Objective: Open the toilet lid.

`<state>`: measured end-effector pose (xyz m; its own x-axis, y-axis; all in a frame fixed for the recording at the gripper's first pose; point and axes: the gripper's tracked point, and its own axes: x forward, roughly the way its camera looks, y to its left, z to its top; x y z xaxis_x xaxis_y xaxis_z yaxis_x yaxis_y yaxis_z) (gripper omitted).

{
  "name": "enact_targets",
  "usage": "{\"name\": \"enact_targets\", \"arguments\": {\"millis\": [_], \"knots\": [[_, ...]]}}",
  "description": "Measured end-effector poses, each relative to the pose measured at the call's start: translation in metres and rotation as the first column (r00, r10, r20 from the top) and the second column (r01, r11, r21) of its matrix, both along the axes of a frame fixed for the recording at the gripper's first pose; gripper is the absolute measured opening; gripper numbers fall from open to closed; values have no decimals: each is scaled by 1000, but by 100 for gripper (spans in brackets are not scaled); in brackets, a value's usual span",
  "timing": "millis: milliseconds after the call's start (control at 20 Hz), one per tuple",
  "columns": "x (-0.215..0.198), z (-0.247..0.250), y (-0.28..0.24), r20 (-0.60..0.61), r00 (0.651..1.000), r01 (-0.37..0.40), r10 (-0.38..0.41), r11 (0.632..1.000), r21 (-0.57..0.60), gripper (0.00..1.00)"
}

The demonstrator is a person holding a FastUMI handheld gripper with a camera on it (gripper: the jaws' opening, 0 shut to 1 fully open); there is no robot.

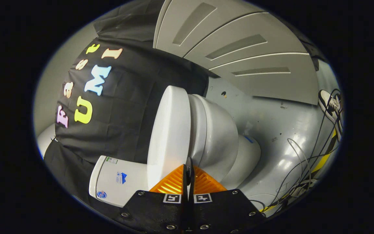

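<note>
Just ahead of the gripper (pixel 189 169), at 12 o'clock, a white toilet fills the rolled view. Its lid (pixel 167 136) lies closed against the bowl (pixel 218 136), the seam running right off the fingertips. The fingers are pressed together, holding nothing. The tank (pixel 118 180) sits at 9 o'clock; cables (pixel 304 162) trail across the grey floor (pixel 271 120) at 3 o'clock.

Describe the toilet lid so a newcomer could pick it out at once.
Start from the black cloth wall; the white toilet stands against it, with the tank beside the cloth. The toilet lid is the flat, smooth oval disc just ahead of the gripper, whose fingers are nearly closed at its edge. Unlike the rounded bowl, it is thin and flat.
</note>
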<state>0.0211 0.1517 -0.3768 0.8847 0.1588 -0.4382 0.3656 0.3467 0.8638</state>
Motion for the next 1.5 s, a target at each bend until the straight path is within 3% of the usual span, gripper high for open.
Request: {"name": "enact_targets", "arguments": {"millis": [300,500,750,1000,1500], "knots": [[-2,35,1,-18,1000,-13,11,993,-116,0],[0,64,9,-34,997,-73,67,971,-227,0],[4,105,18,-37,991,-130,125,921,-366,0],[7,136,32,-74,984,-175,160,841,-512,0],[11,171,54,-53,992,-122,113,787,-605,0]]}}
